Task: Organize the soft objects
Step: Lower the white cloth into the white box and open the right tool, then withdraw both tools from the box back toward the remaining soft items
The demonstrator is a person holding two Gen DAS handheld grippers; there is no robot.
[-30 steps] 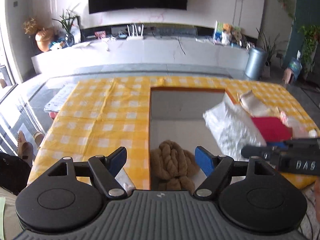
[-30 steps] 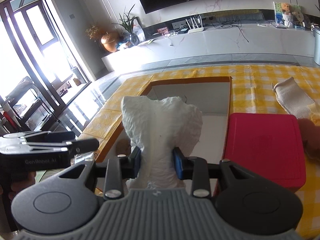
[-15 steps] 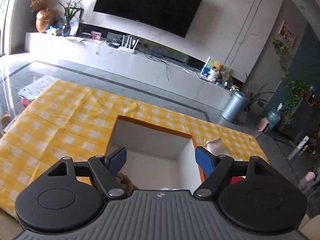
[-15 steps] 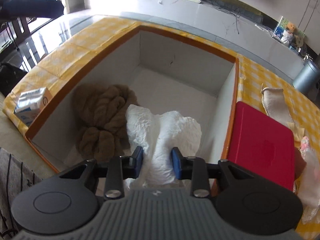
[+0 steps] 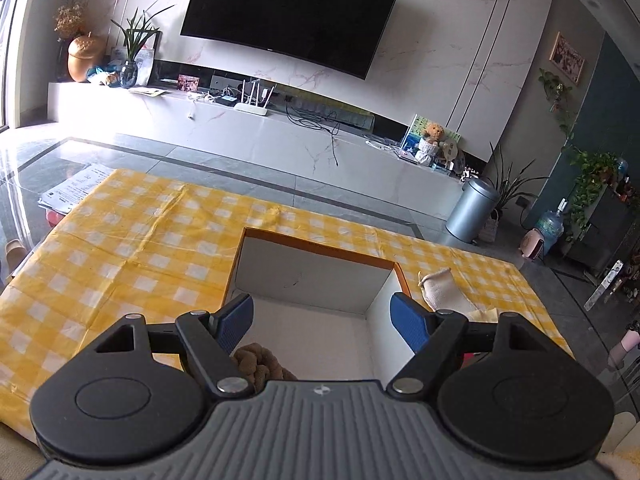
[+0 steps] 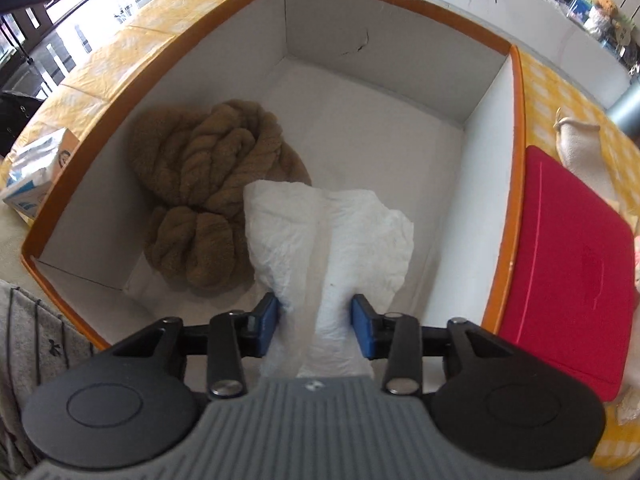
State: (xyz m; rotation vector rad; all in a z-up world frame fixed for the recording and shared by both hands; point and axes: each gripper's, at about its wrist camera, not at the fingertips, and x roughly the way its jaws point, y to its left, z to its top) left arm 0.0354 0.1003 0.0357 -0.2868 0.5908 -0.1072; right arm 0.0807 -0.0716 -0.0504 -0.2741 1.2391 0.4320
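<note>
The right gripper (image 6: 314, 322) points steeply down into the box (image 6: 516, 128), an open carton with white walls and an orange rim. Its jaws are opening, and the white crinkled cloth (image 6: 328, 248) lies between the blue pads (image 6: 267, 322). The left pad appears to touch the cloth edge; on the right a narrow gap shows, so the pinch is judged released or nearly so. The cloth rests on the box floor, its upper left edge against the brown twisted rope bundle (image 6: 212, 184) that fills the left half of the box.

To complete this release well, open the jaws fully before lifting, so that no fold catches on a pad. Withdraw straight up, clear of the right wall. Avoid dragging the cloth over the rope bundle.

The left gripper (image 5: 322, 320) is spread wide and empty, hovering at the near edge of the box. Outside the box, a red cushion (image 6: 572, 276) lies against the right wall, and a cream cloth (image 6: 580, 144) sits beyond it on the yellow checked tablecloth (image 5: 132, 248).

Compared with one second earlier, the cloth no longer hangs clamped above the table with the room in view; the camera now looks into the box. Half a second ago the pads stood visibly closer together on the cloth.
</note>
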